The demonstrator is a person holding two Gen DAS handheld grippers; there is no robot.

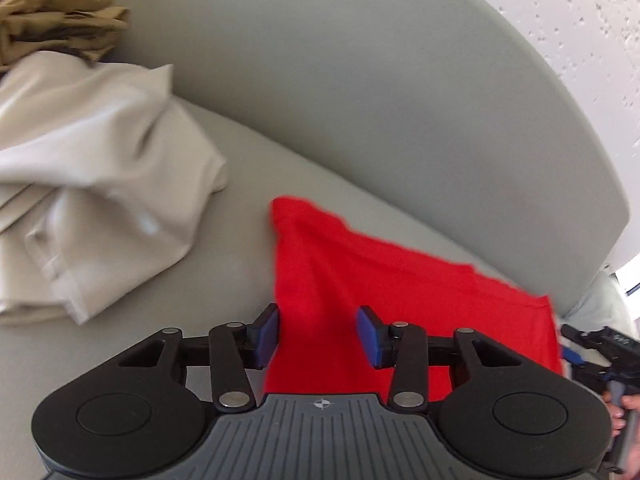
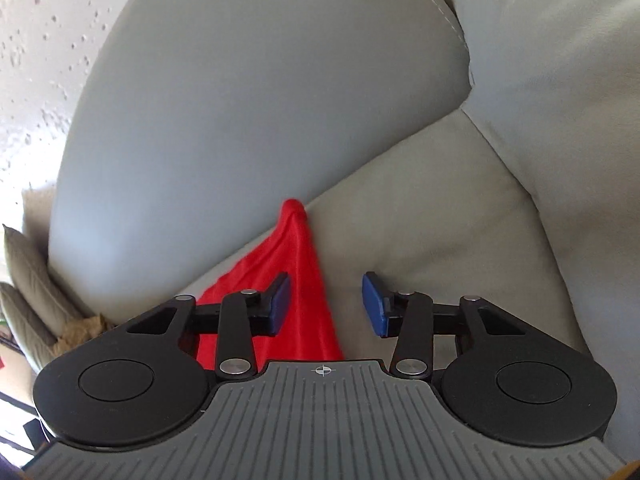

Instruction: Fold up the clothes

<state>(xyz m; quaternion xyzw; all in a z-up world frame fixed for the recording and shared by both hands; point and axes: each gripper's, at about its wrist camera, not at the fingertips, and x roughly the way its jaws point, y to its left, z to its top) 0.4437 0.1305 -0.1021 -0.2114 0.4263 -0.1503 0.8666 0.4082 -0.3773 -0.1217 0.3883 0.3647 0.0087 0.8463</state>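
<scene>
Below centre in both views, the red garment (image 1: 400,300) lies on the grey sofa seat (image 1: 240,184). Left claw (image 1: 318,334) and right claw (image 2: 326,306) stand spread, pinching nothing. Light, limp cloth; best pinched at edges or corners.

Each gripper, left gripper (image 1: 318,334) and right gripper (image 2: 325,305), comprises a grey ribbed housing with a white crosshair mark, two black round discs, black linkage arms on silver pivot pins, and blue-padded fingers (image 1: 267,336).
</scene>
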